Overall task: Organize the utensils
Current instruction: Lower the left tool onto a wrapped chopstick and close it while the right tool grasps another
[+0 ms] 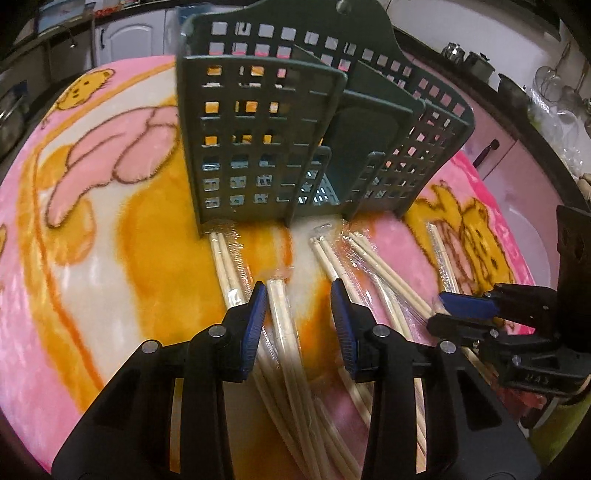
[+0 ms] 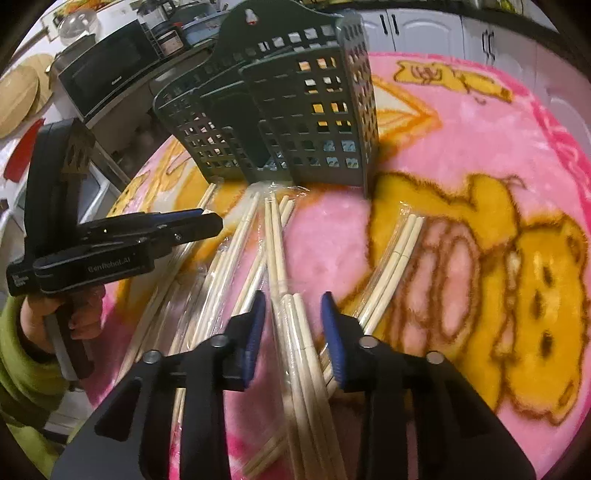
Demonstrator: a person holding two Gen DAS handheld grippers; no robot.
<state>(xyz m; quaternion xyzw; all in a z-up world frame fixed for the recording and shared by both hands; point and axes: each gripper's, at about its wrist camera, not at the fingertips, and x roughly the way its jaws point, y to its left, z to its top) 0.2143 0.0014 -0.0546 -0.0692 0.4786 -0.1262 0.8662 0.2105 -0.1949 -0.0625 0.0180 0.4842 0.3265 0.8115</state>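
Wrapped chopsticks (image 1: 284, 325) lie fanned on a pink and yellow blanket (image 1: 110, 229) over the worktop, their tips just before the dark slotted caddy (image 1: 273, 140), which stands upright behind them. Cabinets (image 2: 421, 29) and a microwave (image 2: 107, 70) lie beyond the caddy. The chopsticks' near ends are cut off below both views. The left tool (image 1: 298, 295) hangs wide open over one pair, gripping nothing. The right tool (image 2: 293, 306) is likewise spread around another pair, its pads (image 2: 258, 314) apart from it.
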